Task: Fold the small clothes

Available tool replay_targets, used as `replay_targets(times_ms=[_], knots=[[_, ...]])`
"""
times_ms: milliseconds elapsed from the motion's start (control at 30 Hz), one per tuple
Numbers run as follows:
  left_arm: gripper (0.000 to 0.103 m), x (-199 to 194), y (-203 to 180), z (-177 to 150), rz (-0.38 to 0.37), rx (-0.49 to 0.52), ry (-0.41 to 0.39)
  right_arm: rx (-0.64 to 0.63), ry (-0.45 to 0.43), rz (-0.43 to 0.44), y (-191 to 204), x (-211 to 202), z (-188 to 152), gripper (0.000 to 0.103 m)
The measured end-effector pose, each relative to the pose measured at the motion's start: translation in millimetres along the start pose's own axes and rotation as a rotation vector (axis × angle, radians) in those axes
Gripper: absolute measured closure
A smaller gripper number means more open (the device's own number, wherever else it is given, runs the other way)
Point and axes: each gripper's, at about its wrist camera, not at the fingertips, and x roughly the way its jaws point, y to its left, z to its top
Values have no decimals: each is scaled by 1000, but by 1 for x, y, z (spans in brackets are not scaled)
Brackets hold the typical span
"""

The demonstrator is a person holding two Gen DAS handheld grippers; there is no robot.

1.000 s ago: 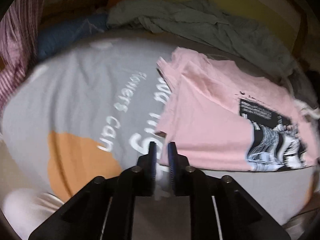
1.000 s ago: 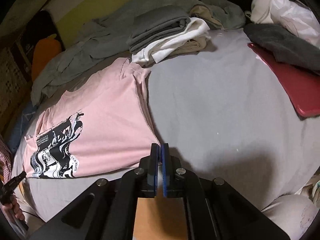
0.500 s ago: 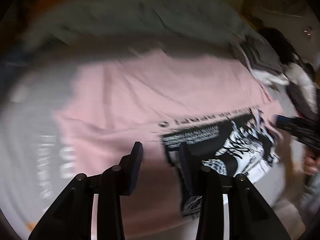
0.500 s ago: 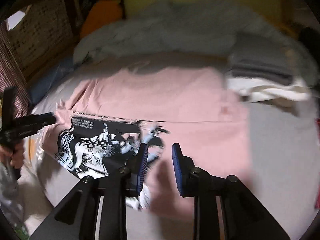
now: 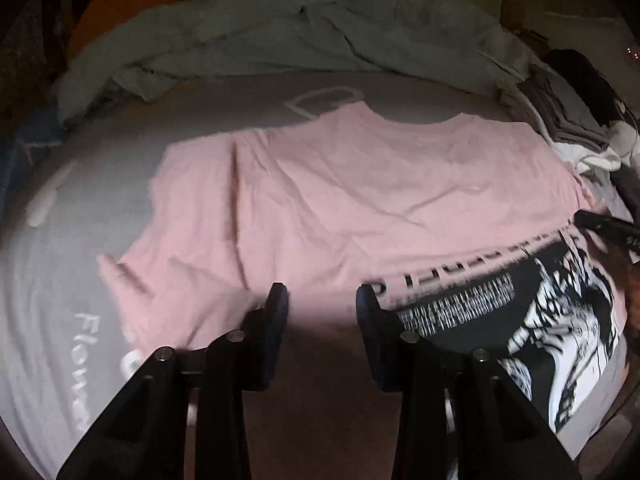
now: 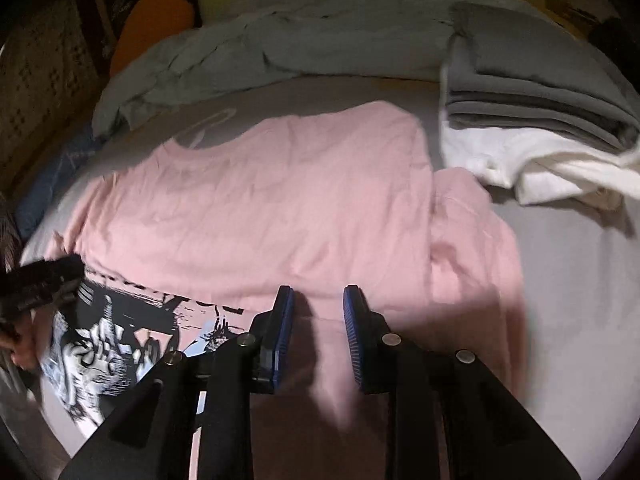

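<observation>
A pink T-shirt (image 5: 360, 200) lies flat on the grey printed bed sheet (image 5: 80, 216), neck at the far side, with a black-and-white print (image 5: 520, 312) near its front hem. My left gripper (image 5: 322, 300) hovers open over the shirt's near edge, left of the print, with nothing pinched between its fingers. In the right wrist view the same pink T-shirt (image 6: 280, 200) fills the middle, its right sleeve folded out toward the stack. My right gripper (image 6: 318, 300) stands open above the hem, right of the print (image 6: 112, 332). Each gripper shows at the edge of the other's view: the left gripper (image 6: 40, 280), the right gripper (image 5: 608, 226).
A crumpled grey-green garment (image 6: 280, 40) lies along the back of the bed. A folded stack of grey and white clothes (image 6: 532, 120) sits at the right, close to the pink sleeve. An orange cushion (image 6: 156, 20) and a woven basket (image 6: 40, 80) stand at the back left.
Both grippers have swung inward from the shirt's two sides to its near hem. Both jaws have gone from closed or nearly closed to open. The shirt now lies spread flat.
</observation>
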Motion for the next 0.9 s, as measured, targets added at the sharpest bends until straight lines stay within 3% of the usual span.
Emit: replay_targets(times_ms=[100, 200, 367, 500, 600, 667, 800, 900], knots=[[53, -36, -14, -14, -33, 39, -68, -8, -41, 41, 7, -29, -9, 77], [51, -49, -37, -28, -83, 78, -83, -74, -77, 98, 28, -58, -30, 77], [51, -36, -57, -40, -43, 63, -54, -79, 5, 162, 53, -41, -51, 77], [51, -30, -60, -48, -25, 38, 9, -174, 55, 63, 68, -26, -61, 77], [51, -38, -65, -57, 37, 59, 28, -243, 56, -27, 75, -34, -66, 69], [51, -44, -65, -59, 33, 52, 37, -233, 50, -24, 70, -40, -70, 67], [51, -51, -63, -41, -48, 23, 14, -184, 37, 12, 61, -51, -62, 67], [51, -49, -66, -13, -87, 20, 17, -132, 37, 95, 62, -51, -45, 67]])
